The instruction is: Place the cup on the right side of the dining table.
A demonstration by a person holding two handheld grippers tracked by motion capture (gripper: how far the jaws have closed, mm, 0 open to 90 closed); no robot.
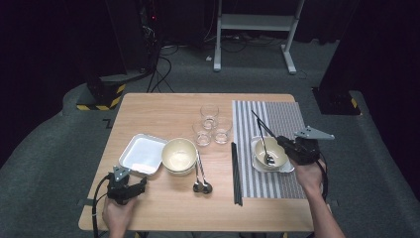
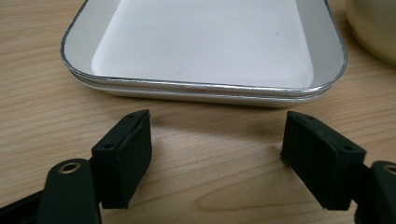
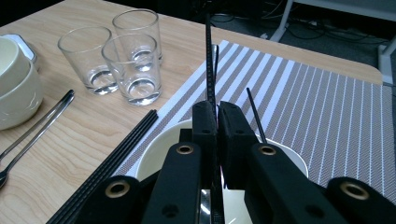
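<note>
R gripper (image 3: pixel 217 140) clamped on a pair of black chopsticks (image 3: pixel 208 60), held over the cream bowl (image 1: pixel 270 153) on the striped placemat (image 1: pixel 282 124) (bowl sits on a small tray, spoon (image 1: pixel 267 156) inside). Sticks angle up-left toward the glasses (image 1: pixel 212 126). L gripper (image 2: pixel 217 154) jaws apart, nothing btwn them, low on the table just in front of the white tray (image 2: pixel 205 51). 2nd chopstick pair (image 1: pixel 236 173) lies along the mat's left edge.
</note>
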